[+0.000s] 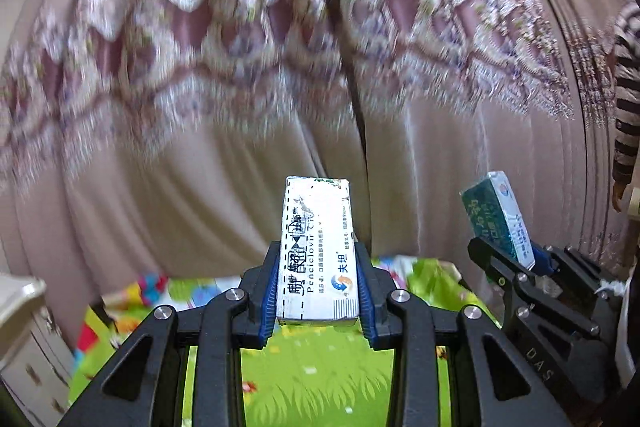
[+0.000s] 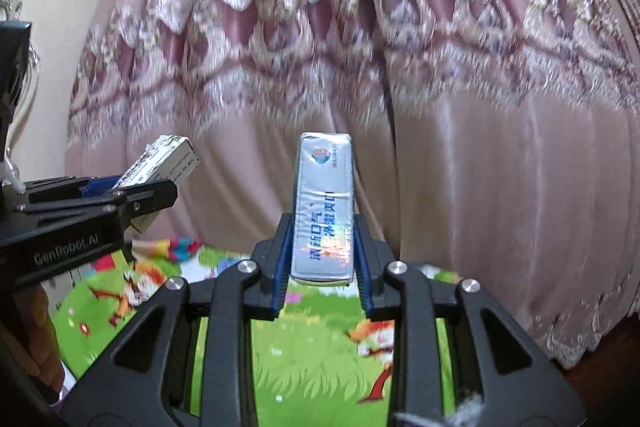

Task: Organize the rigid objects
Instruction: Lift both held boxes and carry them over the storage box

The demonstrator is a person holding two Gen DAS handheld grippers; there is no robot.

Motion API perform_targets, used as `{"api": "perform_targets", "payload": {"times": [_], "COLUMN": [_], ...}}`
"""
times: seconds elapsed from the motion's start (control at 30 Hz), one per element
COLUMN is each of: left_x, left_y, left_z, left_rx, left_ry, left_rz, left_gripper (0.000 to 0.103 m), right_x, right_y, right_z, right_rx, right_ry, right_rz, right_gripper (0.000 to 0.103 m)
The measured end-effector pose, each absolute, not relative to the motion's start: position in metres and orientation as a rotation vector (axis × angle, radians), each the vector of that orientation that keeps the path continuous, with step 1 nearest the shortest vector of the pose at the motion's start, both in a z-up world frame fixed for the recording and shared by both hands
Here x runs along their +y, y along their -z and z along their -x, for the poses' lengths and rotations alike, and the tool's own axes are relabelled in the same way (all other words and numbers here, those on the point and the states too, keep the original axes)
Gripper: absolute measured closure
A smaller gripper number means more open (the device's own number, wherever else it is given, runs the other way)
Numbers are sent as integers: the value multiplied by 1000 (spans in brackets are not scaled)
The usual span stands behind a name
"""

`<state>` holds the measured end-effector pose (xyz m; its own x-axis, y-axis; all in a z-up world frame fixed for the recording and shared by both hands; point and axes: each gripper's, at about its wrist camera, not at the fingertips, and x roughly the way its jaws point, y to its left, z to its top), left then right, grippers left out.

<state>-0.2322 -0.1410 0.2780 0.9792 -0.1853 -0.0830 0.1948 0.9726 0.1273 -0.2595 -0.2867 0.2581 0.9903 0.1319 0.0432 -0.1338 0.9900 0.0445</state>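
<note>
Scuffed white box [image 1: 316, 251] clamped in left tongs [image 1: 318, 291]; silver-faced box [image 2: 324, 211] clamped in right tongs [image 2: 322, 259].

Curtain [image 1: 224, 39] motion-blurred, pattern unreadable; striped sleeve [image 1: 626, 99] cut by the right edge. White cabinet [image 1: 24, 327] cropped at left; play mat [image 2: 320, 359] largely hidden behind claw arms.

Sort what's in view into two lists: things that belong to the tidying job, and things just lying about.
Job in hand:
- white medicine box, clamped in left gripper
- silver-and-green box, clamped in right gripper

Just there:
- colourful play mat
- pink patterned curtain
- white cabinet
- a person's striped sleeve
</note>
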Motion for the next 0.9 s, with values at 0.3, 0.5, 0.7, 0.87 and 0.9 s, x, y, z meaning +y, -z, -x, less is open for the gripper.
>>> {"api": "perform_targets", "payload": {"times": [0.3,0.5,0.7,0.87,0.9], "left_x": [-138,-116,-84,-57,-50], "left_y": [-297,-294,-291,-295,-295], "left_z": [263,274,281,291,293], "left_rx": [-1,17,19,1,0], "left_ry": [181,142,75,14,1], "left_rz": [-144,-121,-81,-48,-41], "left_gripper": [69,69,69,69,69], "right_x": [-285,-265,-241,-216,-210], "right_y": [-285,-290,-291,-299,-300], "right_z": [288,289,292,297,297], "right_rx": [-115,-113,-117,-136,-135], "right_ry": [-151,-214,-286,-356,-372], "right_rz": [-54,-25,-7,29,35], "right_gripper": [71,71,71,71,71]}}
